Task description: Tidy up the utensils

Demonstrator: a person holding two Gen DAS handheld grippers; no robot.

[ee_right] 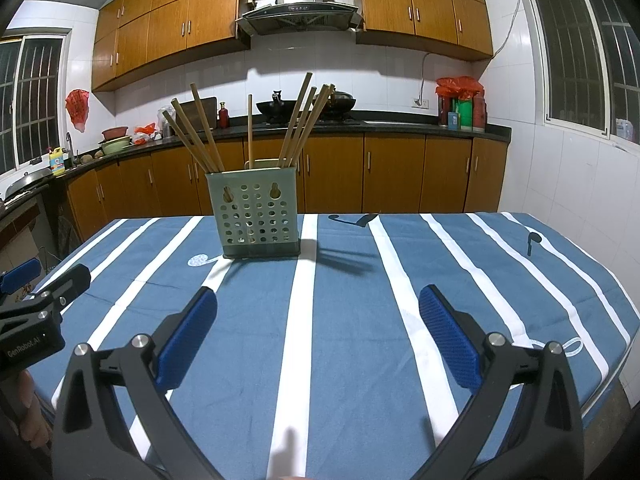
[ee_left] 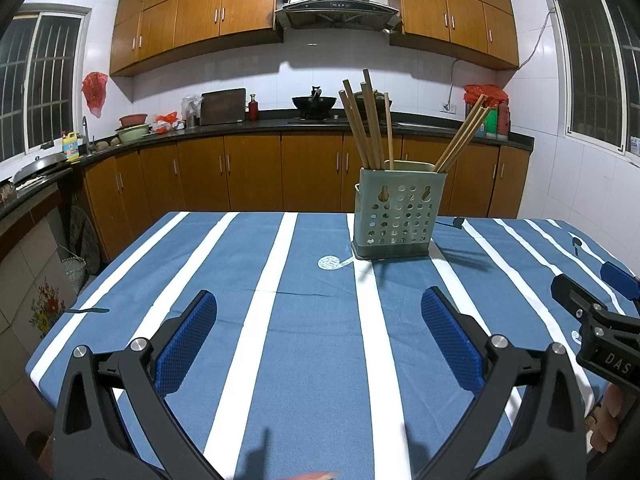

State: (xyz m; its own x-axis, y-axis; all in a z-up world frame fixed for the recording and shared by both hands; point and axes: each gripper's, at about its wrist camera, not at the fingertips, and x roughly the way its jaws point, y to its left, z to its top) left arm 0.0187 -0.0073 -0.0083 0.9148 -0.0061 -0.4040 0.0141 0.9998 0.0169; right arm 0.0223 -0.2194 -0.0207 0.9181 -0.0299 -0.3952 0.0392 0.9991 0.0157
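A pale green perforated utensil holder (ee_left: 394, 216) stands upright on the blue and white striped tablecloth (ee_left: 280, 320), toward the far edge. Several wooden chopsticks (ee_left: 368, 128) stick out of it, leaning left and right. The holder also shows in the right wrist view (ee_right: 258, 218) with the chopsticks (ee_right: 298, 124). My left gripper (ee_left: 318, 312) is open and empty, hovering over the cloth well short of the holder. My right gripper (ee_right: 318, 312) is open and empty too, also short of the holder. Each gripper shows at the edge of the other's view.
The table's left edge (ee_left: 52, 344) and right edge (ee_right: 616, 344) drop off to the floor. Brown kitchen cabinets (ee_left: 240, 176) and a dark counter with a wok (ee_left: 314, 104) run behind the table.
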